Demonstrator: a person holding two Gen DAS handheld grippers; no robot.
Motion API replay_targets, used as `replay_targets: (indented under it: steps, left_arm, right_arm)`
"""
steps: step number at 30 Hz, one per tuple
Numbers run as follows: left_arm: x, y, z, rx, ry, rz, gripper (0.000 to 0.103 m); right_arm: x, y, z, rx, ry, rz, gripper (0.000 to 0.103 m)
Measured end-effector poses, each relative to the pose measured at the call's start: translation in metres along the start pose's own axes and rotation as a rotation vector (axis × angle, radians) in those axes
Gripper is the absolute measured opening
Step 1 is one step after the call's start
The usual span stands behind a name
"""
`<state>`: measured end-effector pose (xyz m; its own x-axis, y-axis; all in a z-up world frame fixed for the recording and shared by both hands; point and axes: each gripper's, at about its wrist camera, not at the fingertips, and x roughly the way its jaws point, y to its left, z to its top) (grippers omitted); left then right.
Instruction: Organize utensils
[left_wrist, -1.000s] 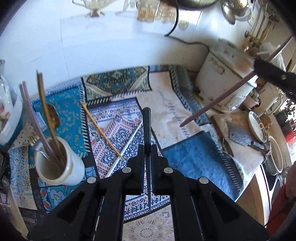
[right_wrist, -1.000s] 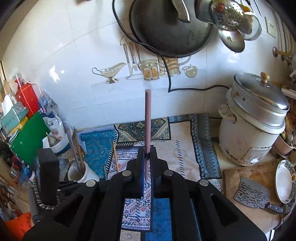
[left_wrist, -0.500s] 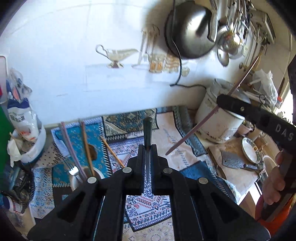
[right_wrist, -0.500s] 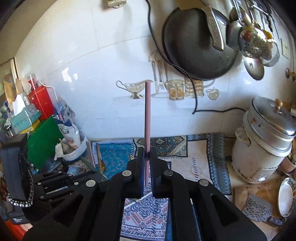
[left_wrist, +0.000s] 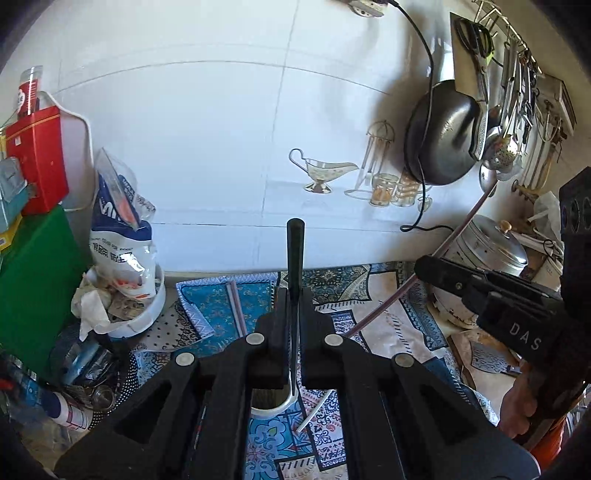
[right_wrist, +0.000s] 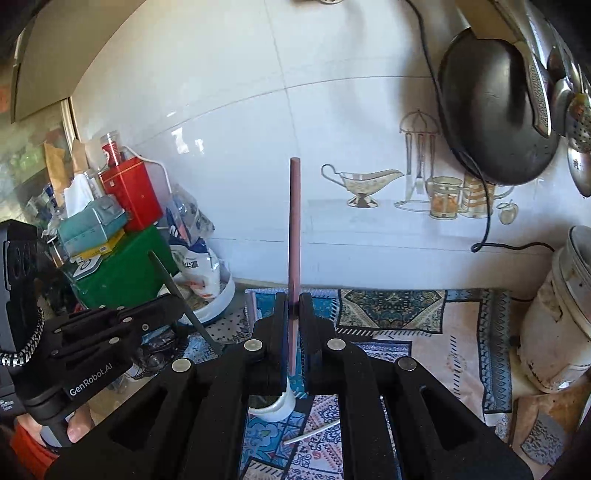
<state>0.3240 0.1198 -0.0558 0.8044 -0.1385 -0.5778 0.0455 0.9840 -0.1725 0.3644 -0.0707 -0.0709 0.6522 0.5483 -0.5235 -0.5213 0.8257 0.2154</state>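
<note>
The left tool (left_wrist: 293, 295) is clenching a slim black-handled utensil (left_wrist: 295, 243), the right tool (right_wrist: 293, 306) a long reddish-brown chopstick (right_wrist: 294, 221). Both are pointing upward, seemingly for dropping into the white ceramic cup (right_wrist: 282, 406) below the tools.

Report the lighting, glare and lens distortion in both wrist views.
Left wrist view: fisheye bends the wall tile seams, dark corners, the hanging wok casts a hard shadow. Right wrist view: same curvature, bright glare patch on the tiles, sharp overall.
</note>
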Motion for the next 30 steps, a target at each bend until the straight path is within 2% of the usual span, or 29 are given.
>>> replay_targets:
  steps: [5,16,19,25,30]
  left_arm:
    - [0.013,0.022,-0.006,-0.031,0.026,0.032,0.002]
    - [0.075,0.05,-0.041,-0.049,0.206,0.041,0.001]
    - [0.086,0.053,-0.044,-0.048,0.238,0.03,0.0]
    - [0.1,0.058,-0.037,-0.058,0.266,0.017,0.001]
    - [0.094,0.057,-0.026,-0.045,0.229,0.036,0.007]
  right_arm:
    - [0.038,0.016,-0.013,-0.026,0.085,0.022,0.005]
    - [0.12,0.019,-0.056,-0.033,0.348,0.042,0.005]
    - [0.134,0.02,-0.061,-0.043,0.391,0.034,0.005]
    - [0.147,0.015,-0.055,-0.056,0.425,0.01,0.006]
    - [0.129,-0.003,-0.038,-0.048,0.356,-0.012,0.019]
